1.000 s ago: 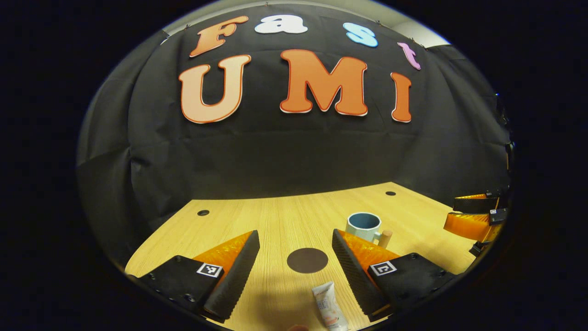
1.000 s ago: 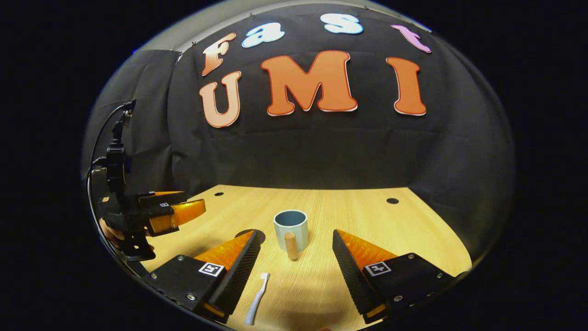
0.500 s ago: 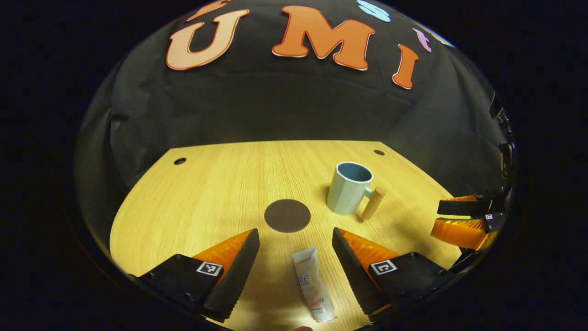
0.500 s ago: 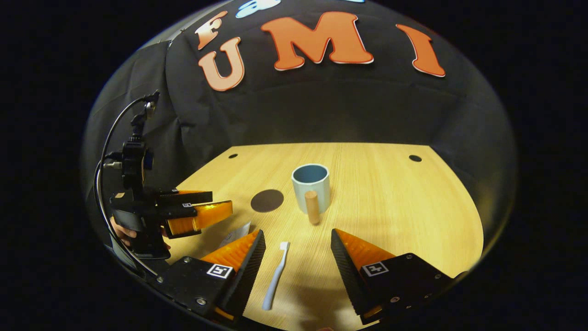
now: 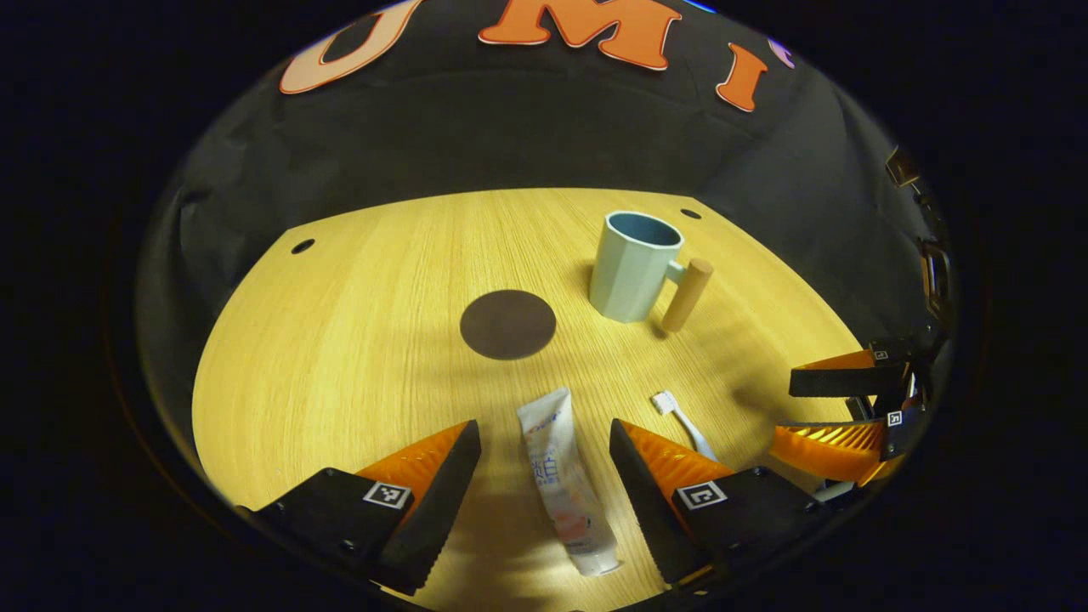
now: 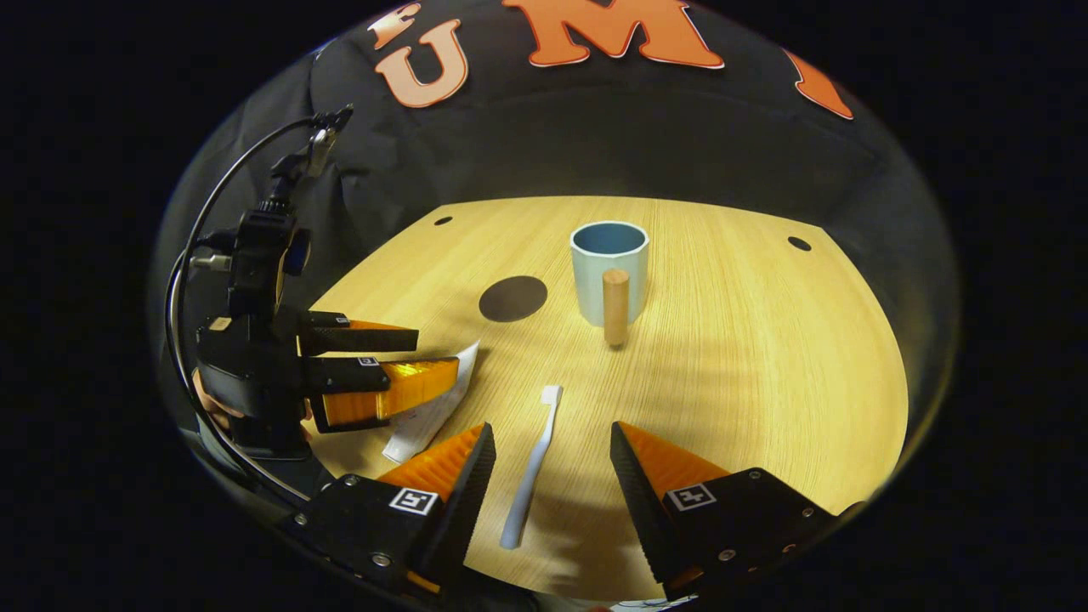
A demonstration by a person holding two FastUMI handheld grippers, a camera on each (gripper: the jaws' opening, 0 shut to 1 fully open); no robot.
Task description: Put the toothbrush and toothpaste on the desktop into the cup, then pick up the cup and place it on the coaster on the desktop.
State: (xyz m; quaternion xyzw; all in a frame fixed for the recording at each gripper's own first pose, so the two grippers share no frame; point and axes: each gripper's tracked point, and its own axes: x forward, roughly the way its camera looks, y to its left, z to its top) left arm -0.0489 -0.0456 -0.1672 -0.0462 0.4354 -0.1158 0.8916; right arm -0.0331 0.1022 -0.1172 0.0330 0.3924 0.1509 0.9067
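Desktop (image 5: pixel 357 340) spreads pale and woody across the middle of both views. Cup (image 6: pixel 609 272) stands upright in the upper centre of the right gripper view, handle (image 6: pixel 615 306) facing me; looks rigid and probably the heaviest piece here, and I'd judge the wall or that stubby handle the place to grip later. Coaster (image 5: pixel 508 324) lies flat, centre of the left gripper view, just left of the cup and apart from it.

Toothpaste (image 5: pixel 563 480) lies lengthwise at lower centre between my left gripper's (image 5: pixel 540 476) spread fingers, not touched. Soft tube, light, I'd say it'll squash and slide, so take it mid-body, gently, across its width.

Toothbrush (image 6: pixel 529 467) lies at lower centre of the right gripper view, bristle end toward the cup, between my right gripper's (image 6: pixel 548 484) parted fingers, nothing clamped. Thin, stiff, light, probably slick; grab the handle's middle so it doesn't pivot.
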